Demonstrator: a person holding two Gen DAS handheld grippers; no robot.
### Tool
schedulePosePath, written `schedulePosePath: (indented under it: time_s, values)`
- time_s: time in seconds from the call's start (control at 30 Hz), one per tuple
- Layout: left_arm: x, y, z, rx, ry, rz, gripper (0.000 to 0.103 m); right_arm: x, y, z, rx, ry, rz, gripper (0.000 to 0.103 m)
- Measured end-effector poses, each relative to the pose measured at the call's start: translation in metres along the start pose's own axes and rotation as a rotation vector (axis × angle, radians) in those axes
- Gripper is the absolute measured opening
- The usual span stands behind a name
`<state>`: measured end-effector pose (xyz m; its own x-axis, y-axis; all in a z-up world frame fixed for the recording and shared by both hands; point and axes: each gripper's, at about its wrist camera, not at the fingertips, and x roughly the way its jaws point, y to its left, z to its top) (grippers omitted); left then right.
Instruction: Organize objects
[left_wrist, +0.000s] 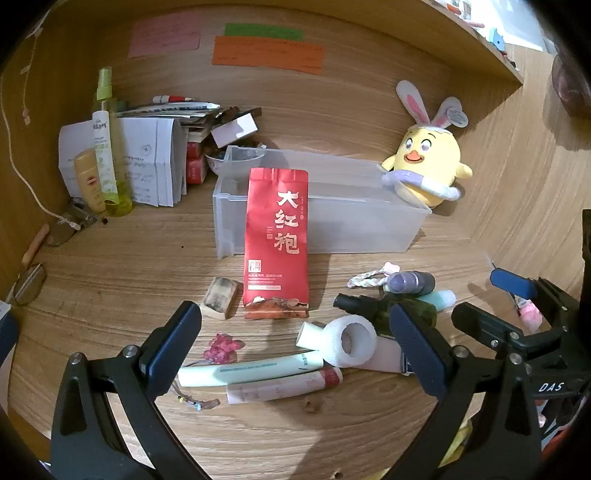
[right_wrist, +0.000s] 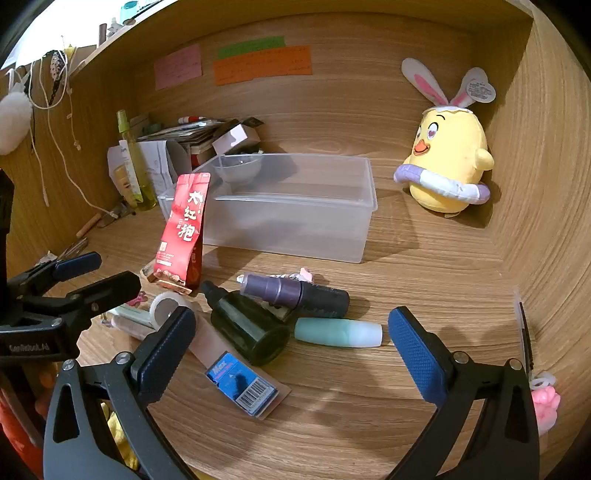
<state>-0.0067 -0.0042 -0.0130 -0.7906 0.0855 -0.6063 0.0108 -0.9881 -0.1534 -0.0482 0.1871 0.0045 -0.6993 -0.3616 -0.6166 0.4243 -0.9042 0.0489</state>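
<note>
Both claws wide open and empty over the clutter, probably lining up that green tube (left_wrist: 251, 371) for the clear bin (left_wrist: 369, 206) next.

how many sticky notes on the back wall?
3: a pink note at left, a green note to its right, and an orange note directly under the green. None look hidden.

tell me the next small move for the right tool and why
Probably ease the right tool forward and down around the mint bottle. Both tools are open and hold nothing, and that bottle lies on its side just ahead of the right one, touching the dark green bottle only at one end. The clear bin behind it looks empty, a likely place to drop it.
</note>
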Motion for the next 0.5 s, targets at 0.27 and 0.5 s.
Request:
schedulePosePath:
  time_s: [0.27, 0.5]
  values:
    - [-0.0001, 0.0001, 0.0000, -0.001, 0.000, 0.001, 0.103, -0.0005, 0.0011, -0.0003, -0.004, -0.002, 0.001, 0.103]
    - [0.0001, -0.0004, -0.0001, -0.001, -0.001, 0.003, 0.103, -0.0001, 0.0012, -0.0010, -0.005, -0.001, 0.000, 0.103]
